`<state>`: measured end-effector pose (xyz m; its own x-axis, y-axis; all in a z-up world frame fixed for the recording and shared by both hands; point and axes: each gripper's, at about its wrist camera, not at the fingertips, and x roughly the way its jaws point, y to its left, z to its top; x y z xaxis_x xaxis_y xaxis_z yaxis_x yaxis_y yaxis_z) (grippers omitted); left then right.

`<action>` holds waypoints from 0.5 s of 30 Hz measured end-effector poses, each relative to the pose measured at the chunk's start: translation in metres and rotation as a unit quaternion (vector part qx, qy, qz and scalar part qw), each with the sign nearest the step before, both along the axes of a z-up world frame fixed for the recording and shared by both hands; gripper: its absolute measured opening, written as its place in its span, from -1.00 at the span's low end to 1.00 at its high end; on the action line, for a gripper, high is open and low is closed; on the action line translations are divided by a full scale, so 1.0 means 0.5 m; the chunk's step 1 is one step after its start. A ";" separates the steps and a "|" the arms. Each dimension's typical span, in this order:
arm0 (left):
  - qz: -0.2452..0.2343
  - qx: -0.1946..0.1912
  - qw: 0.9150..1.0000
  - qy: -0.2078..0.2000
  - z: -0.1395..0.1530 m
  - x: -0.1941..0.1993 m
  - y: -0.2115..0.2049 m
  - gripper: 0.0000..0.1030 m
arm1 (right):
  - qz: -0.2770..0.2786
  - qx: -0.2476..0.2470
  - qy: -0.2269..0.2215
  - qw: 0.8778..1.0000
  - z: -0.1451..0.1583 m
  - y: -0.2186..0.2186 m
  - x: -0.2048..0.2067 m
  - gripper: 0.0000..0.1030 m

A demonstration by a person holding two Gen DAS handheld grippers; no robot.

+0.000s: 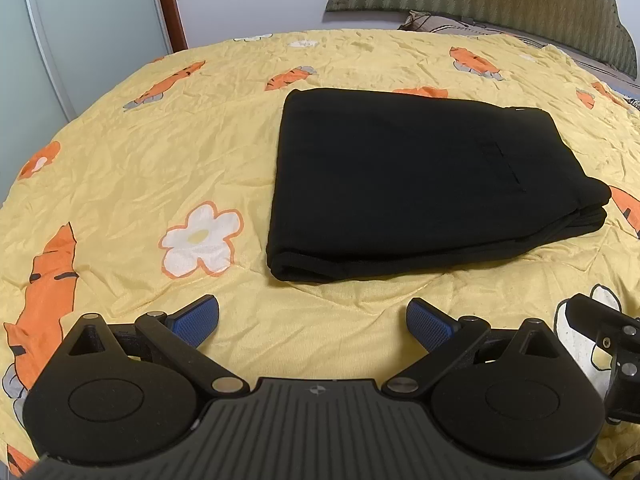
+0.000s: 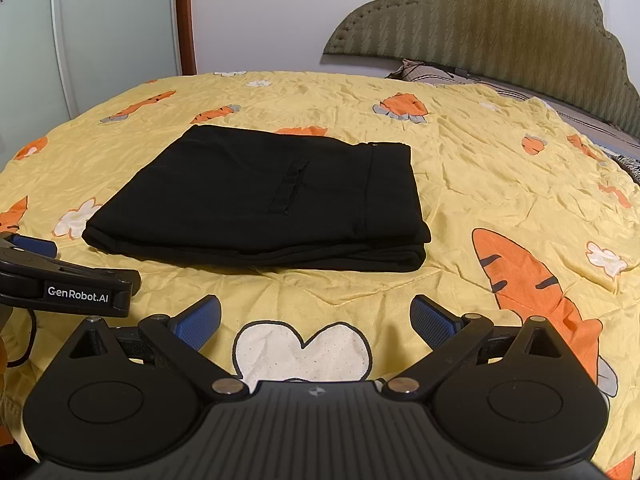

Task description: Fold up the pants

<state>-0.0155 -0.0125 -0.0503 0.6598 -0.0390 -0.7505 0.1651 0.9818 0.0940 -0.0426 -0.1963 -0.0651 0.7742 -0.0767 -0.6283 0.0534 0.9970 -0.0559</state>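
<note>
The black pants lie folded into a compact, layered rectangle on the yellow bedspread. They also show in the right wrist view, with a pocket slit on top. My left gripper is open and empty, just short of the pants' near edge. My right gripper is open and empty, also short of the near edge. The left gripper's body shows at the left of the right wrist view. Part of the right gripper shows at the right edge of the left wrist view.
The bedspread has orange carrot and white flower prints and is wrinkled. A padded green headboard and a pillow stand at the far right. A glass wardrobe door stands at the far left.
</note>
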 end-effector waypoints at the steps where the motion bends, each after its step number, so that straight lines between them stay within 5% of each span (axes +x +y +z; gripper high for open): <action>1: 0.000 0.000 1.000 0.000 0.000 0.000 0.000 0.97 | 0.001 0.000 0.000 1.000 0.000 0.000 0.000 0.97; 15: 0.000 0.000 1.000 0.000 0.000 -0.001 0.001 0.97 | 0.005 -0.001 -0.002 1.000 0.001 0.003 -0.001 0.97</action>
<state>-0.0158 -0.0121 -0.0505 0.6591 -0.0386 -0.7511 0.1644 0.9819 0.0938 -0.0429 -0.1945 -0.0644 0.7769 -0.0699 -0.6257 0.0427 0.9974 -0.0585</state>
